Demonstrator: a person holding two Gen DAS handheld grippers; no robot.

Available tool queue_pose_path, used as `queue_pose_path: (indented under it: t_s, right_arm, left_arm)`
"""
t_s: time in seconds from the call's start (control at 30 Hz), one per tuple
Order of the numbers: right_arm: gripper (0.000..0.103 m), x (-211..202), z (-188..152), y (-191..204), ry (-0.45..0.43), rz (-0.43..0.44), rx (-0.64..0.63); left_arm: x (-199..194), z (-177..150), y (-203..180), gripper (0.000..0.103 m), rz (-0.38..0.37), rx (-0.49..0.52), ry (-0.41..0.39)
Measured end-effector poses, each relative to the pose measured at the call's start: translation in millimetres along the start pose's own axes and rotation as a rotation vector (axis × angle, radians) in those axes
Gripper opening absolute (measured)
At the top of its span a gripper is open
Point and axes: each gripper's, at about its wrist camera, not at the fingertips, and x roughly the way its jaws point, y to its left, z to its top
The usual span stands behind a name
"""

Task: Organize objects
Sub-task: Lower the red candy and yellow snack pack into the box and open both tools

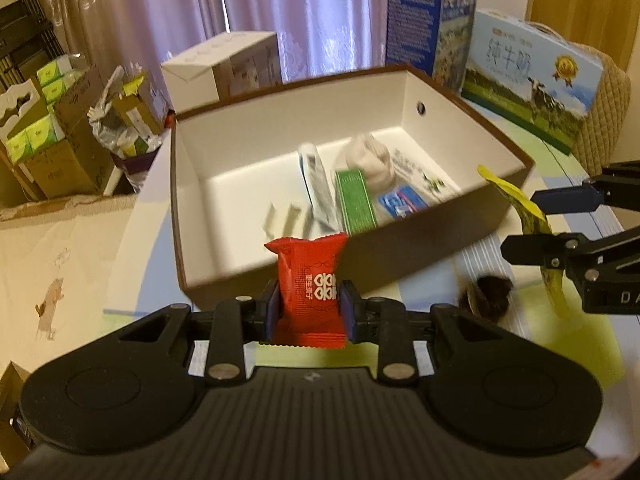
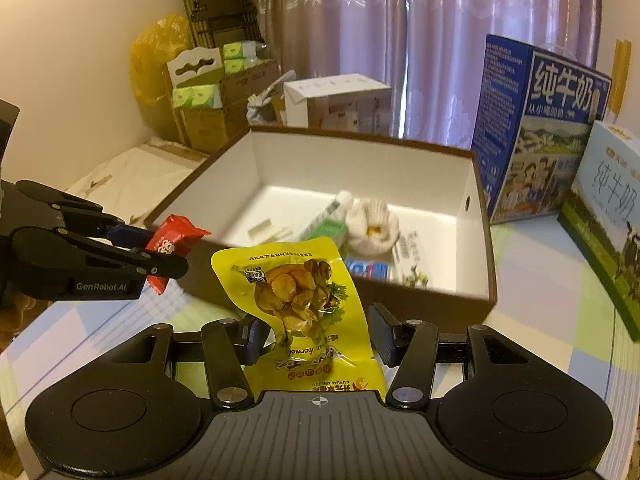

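Left gripper (image 2: 160, 256) reads "GenRobot.AI" — milk carton (image 2: 536, 136) "纯牛奶".

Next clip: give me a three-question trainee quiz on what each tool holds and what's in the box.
1. True or false: the left tool grips a red foil snack packet.
2. What does the right tool carry? A) toothpaste tube B) yellow plastic snack pouch C) milk carton
3. Fill in: the brown cardboard box with white lining is ____ (empty / partly filled).

Key: 1 true; 2 B; 3 partly filled.
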Motion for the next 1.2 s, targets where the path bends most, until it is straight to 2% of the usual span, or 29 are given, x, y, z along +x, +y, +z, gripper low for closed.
queue_pose_path:
  t_s: [0.2, 0.6, 0.87, 1.2]
  right_arm:
    - [0.05, 17, 24, -14, -0.02, -0.005, 0.015]
    - [0.05, 66, 76, -51, -0.031, -0.026, 0.081]
    - [0.05, 98, 89, -70, -0.001, -0.041, 0.108]
    - [0.05, 118, 91, -87, 0.021, -0.064, 0.129]
  left_arm:
    - [12, 29, 11, 0.026, 0.016, -0.009, -0.026]
    - [52, 81, 27, 0.026, 0.026, -0.03, -0.021]
    - [86, 105, 36, 0.026, 0.024, -0.038, 0.002]
    - [124, 123, 36, 0.027, 0.007, -0.031, 0.031]
